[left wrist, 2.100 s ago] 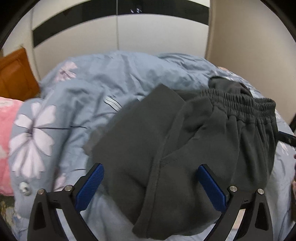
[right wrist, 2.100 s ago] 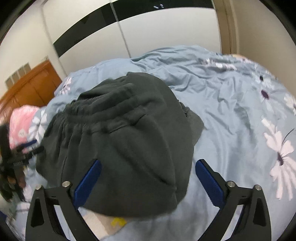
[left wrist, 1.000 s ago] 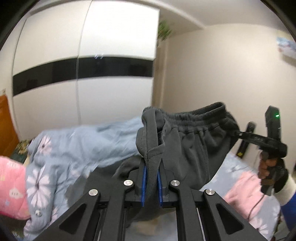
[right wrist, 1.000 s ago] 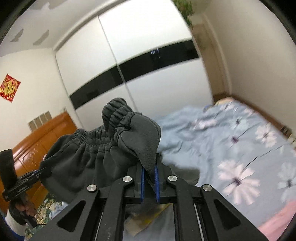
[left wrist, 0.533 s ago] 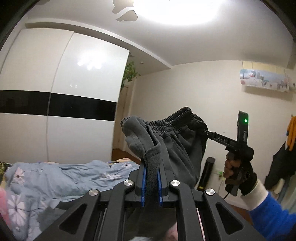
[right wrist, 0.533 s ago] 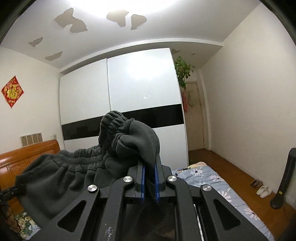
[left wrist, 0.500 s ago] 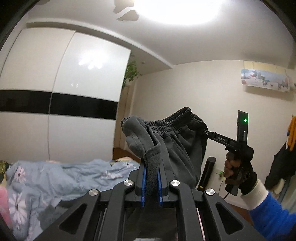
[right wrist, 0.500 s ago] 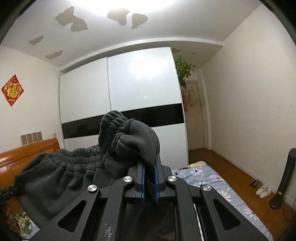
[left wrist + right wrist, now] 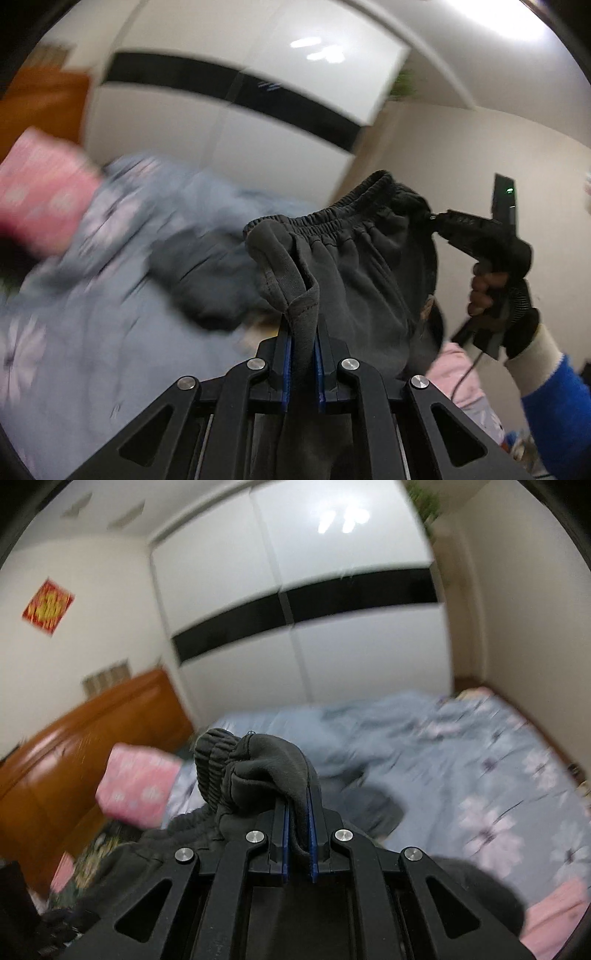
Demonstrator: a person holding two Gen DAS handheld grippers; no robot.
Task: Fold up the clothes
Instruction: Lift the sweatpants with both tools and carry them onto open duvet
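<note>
Dark grey sweatpants [image 9: 347, 266] with an elastic waistband hang in the air between my two grippers. My left gripper [image 9: 301, 332] is shut on one end of the waistband. My right gripper [image 9: 297, 812] is shut on the other end, with bunched waistband [image 9: 255, 768] above its blue pads. In the left wrist view the right gripper [image 9: 436, 218] shows at the right, held by a gloved hand [image 9: 498, 295]. The legs of the pants trail down onto the bed [image 9: 195, 273]. Both views are motion-blurred.
A bed with a blue floral duvet [image 9: 461, 760] lies below. A pink pillow [image 9: 136, 782] sits by the wooden headboard [image 9: 92, 738]. A white wardrobe with a black band [image 9: 306, 602] stands behind. Pink cloth [image 9: 458, 373] lies at the lower right.
Both grippers have tilted down from the ceiling and walls toward the bed, still holding the waistband. The pants now trail on the duvet.
</note>
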